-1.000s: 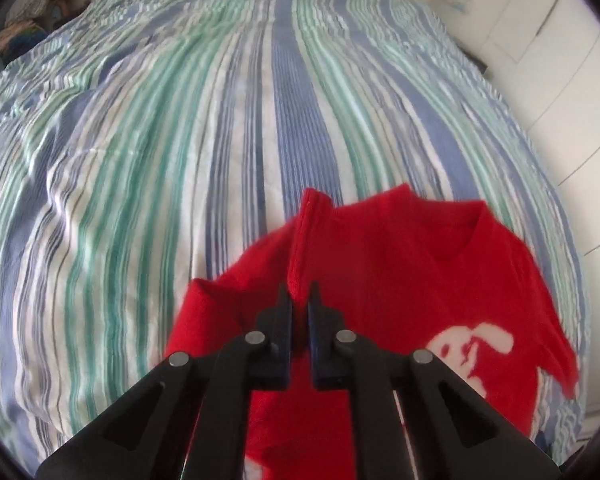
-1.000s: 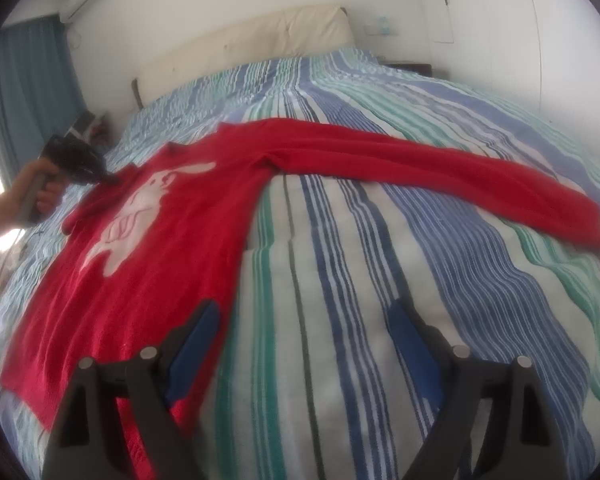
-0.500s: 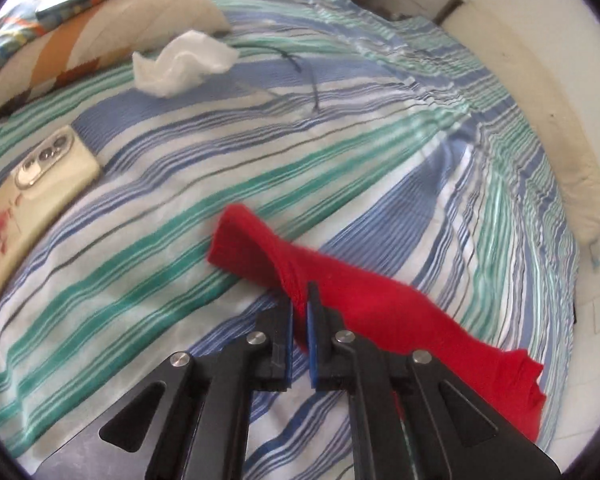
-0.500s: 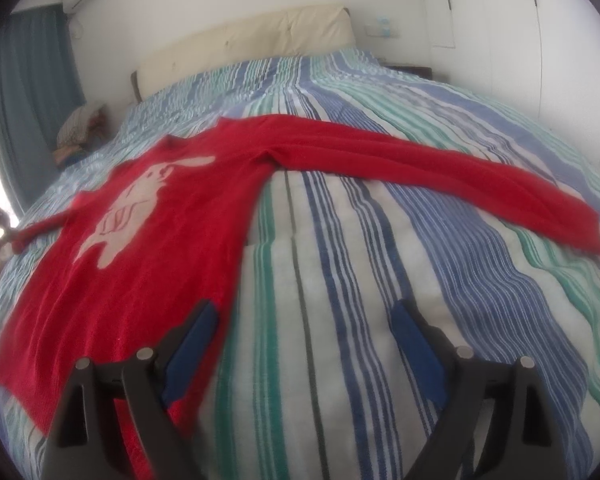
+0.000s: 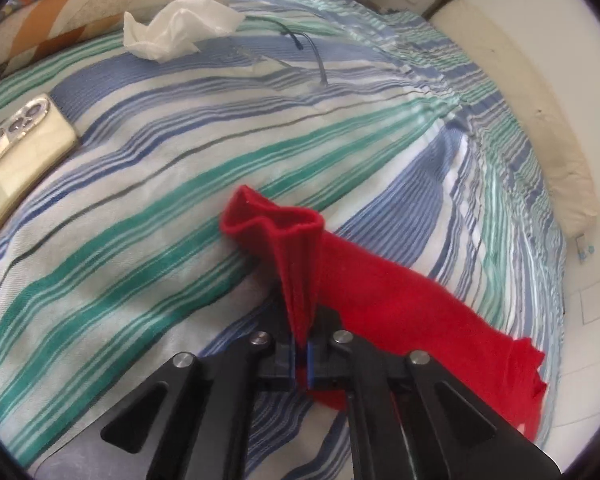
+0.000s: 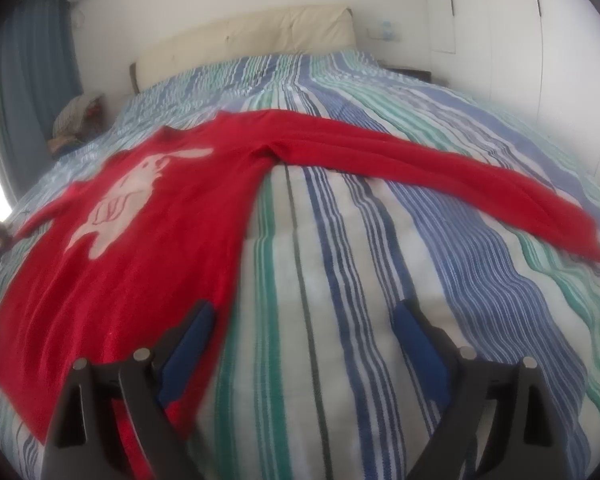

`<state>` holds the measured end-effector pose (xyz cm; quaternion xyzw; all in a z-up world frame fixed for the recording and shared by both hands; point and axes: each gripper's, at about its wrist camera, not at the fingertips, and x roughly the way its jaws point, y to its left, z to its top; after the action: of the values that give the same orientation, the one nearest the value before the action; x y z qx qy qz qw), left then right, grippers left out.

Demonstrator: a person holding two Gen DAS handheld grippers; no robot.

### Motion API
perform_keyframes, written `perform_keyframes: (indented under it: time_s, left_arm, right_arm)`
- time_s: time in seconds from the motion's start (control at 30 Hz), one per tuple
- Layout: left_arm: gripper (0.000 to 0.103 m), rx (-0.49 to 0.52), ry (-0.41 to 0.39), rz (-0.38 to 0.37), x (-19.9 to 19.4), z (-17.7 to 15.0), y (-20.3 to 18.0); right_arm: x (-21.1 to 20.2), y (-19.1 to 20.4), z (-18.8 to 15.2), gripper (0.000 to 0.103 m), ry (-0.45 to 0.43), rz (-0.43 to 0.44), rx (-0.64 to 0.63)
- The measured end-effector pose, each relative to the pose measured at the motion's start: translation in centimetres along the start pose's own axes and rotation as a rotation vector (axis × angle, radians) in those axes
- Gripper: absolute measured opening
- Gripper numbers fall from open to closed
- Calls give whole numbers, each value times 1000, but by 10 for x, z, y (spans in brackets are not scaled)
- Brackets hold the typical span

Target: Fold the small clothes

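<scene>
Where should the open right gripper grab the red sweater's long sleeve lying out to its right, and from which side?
Grip the sleeve at its cuff end, coming down from above with the right gripper straddling its width. It lies flat and fully stretched across the striped bedspread, free of other things, so pinching the narrow tip probably carries the whole length over the sweater's body in one fold.

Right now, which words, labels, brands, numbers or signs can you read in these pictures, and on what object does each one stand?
No text can be read.
Red sweater: only a pale animal figure, no letters.
Phone: shows only its camera lenses; no brand can be made out.
Wall sticker: too small and blurred to read.
</scene>
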<state>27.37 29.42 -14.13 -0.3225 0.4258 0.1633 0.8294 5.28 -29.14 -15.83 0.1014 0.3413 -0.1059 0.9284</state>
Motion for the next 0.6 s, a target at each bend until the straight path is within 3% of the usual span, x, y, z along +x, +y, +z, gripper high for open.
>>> perform_keyframes:
  time_s: [0.03, 0.13, 0.2, 0.3, 0.33, 0.37, 0.47, 0.6]
  left_arm:
    - [1, 2, -23, 39, -2, 0, 3]
    - [1, -6, -17, 65, 0, 2, 12]
    - [4, 63, -25, 100, -5, -1, 3]
    - [35, 121, -53, 150, -34, -10, -4]
    - [62, 138, -63, 121, -49, -14, -3]
    - [78, 154, -86, 87, -66, -20, -2]
    - [83, 217, -145, 12, -117, -41, 3]
    - [85, 356, -121, -98, -172, -80, 2]
  right_arm:
    - [0, 0, 0, 91, 2, 0, 0]
    - [1, -1, -1, 91, 7, 5, 5]
    - [3, -2, -1, 91, 13, 7, 8]
    - [4, -2, -1, 92, 18, 7, 6]
    - [3, -2, -1, 92, 17, 8, 7]
    - [2, -2, -1, 92, 14, 12, 9]
    - [-2, -4, -2, 92, -1, 27, 24]
    - [-21, -10, 5, 92, -30, 54, 63]
